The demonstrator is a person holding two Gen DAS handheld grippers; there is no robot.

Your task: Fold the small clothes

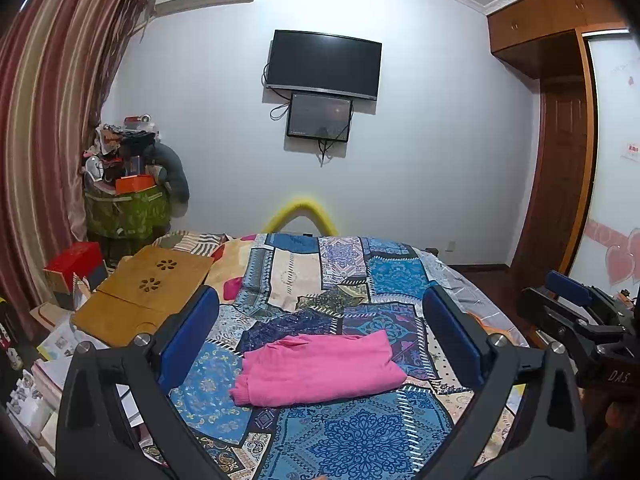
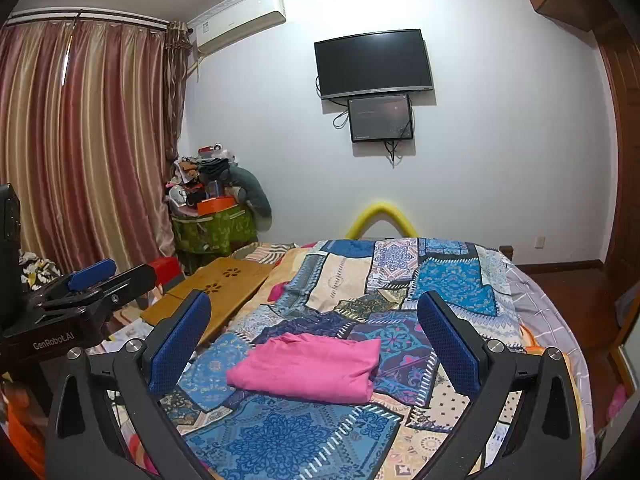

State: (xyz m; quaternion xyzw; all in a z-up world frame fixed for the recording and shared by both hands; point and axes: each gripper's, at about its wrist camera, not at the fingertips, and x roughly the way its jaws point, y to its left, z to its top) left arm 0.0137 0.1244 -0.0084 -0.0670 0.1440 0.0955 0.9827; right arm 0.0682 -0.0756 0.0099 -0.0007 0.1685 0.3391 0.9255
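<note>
The left tongs (image 1: 320,332) stand wide apart with nothing between their blue pads, raised over the bed; the right tongs (image 2: 314,334) are spread just as wide and also hold nothing. Each pair shows in the other's view: the right tongs at the right edge of the left wrist picture, the left tongs at the left edge of the right wrist picture. Framed between the fingers in both views, at lower centre, lies the pink garment (image 1: 320,370), folded into a rough rectangle and resting flat on the patchwork bedspread (image 1: 360,436), touched by neither pair of tongs. To the left of the bedspread, at mid left of the frame, a wooden lap table (image 1: 148,292) with flower-shaped cut-outs sits on the bed's edge. Further back at the left is a heap of clutter on a green-covered stand (image 1: 128,184), beside striped curtains (image 1: 48,120). On the far white wall at upper centre hang a dark television (image 1: 324,64) and a smaller screen (image 1: 319,118) beneath it.
</note>
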